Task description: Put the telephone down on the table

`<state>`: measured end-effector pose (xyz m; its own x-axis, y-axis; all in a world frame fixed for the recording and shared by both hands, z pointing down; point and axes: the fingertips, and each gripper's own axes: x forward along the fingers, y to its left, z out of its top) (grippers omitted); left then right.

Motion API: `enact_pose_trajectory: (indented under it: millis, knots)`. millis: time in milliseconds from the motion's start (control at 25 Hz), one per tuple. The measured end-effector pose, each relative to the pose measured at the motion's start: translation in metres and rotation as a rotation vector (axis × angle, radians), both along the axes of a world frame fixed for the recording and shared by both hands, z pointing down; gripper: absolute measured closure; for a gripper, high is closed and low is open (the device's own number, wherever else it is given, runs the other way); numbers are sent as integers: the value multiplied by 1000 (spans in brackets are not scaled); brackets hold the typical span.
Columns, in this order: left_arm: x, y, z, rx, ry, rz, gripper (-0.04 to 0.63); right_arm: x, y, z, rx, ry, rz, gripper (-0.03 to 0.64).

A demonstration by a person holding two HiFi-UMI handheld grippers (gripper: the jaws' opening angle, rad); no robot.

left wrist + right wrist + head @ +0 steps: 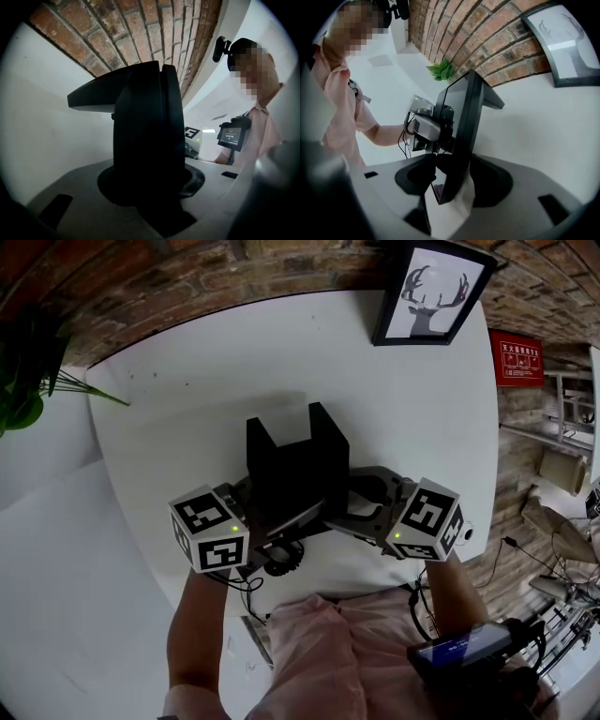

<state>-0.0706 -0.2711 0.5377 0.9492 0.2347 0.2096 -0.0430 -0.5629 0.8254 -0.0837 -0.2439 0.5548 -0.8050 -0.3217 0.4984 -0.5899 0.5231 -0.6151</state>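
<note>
The black telephone, a flat slab with a stand-like back, is tilted just above the white table. My left gripper holds its left side; in the left gripper view the telephone fills the space between the jaws of that gripper, which is shut on it. My right gripper is at the right side. In the right gripper view the telephone's thin edge stands between the jaws of that gripper, which is open, with a narrow gap beside the left pad.
A framed deer picture leans on the brick wall at the table's far edge. A green plant is at the far left, and a red sign hangs to the right. The table's near edge lies under my hands.
</note>
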Motion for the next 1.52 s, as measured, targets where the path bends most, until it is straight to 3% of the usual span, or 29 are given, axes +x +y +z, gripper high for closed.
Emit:
enact_pose_trajectory:
  millis: [440,680,800,920,1040,1120,1360,1520]
  knots:
    - [-3,-3,11,-108,-72,-35,428,2,-2,2,-25,6,18,379]
    - [-4,-2,12,-121,-74,-32,428,13,-6,-4,-30,-67,76,385]
    - [-3,-2,11,-126,-73,-36,425,17,-10,-7,-15,-79,88,434]
    - [-4,-4,12,-119,-90,-56,414,16,-9,-7,-15,-90,94,439]
    - [-3,-4,12,-109,-115,-73,367,16,-9,-7,-17,-94,97,443]
    - [0,2,11,-72,-143,-45,242,16,-9,-7,-14,-93,94,445]
    - [-5,0,19,-28,-224,-72,179,14,-9,-6,-11,-92,98,449]
    - [-19,-4,22,58,-292,-77,167,13,-9,-6,-8,-93,97,449]
